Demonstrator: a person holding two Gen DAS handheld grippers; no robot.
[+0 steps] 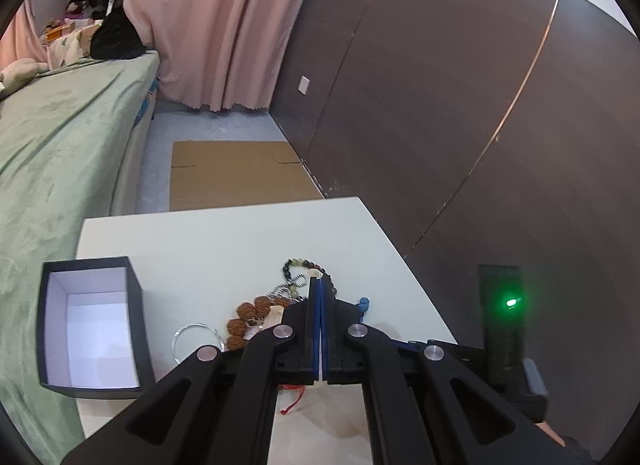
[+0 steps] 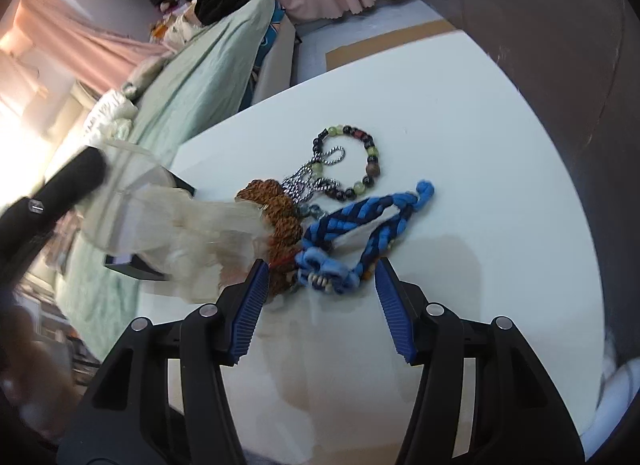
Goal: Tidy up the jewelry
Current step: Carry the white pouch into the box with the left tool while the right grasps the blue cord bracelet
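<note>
While the open black cardboard box (image 1: 94, 329) with its white lining sits left of the jewelry pile (image 1: 280, 301) on the white tabletop (image 1: 224, 233), the left gripper (image 1: 320, 285) angles down, fingers closed on a pale bit above it; the right gripper (image 2: 320, 277), fingers apart, straddles a blue braided cord (image 2: 360, 217).

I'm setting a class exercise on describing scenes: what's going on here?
A person holds two grippers over a white table strewn with jewelry. The left gripper is shut on a blurred pale item. The right gripper is open, its fingers either side of a blue braided cord. An open black box sits at the table's edge.
</note>
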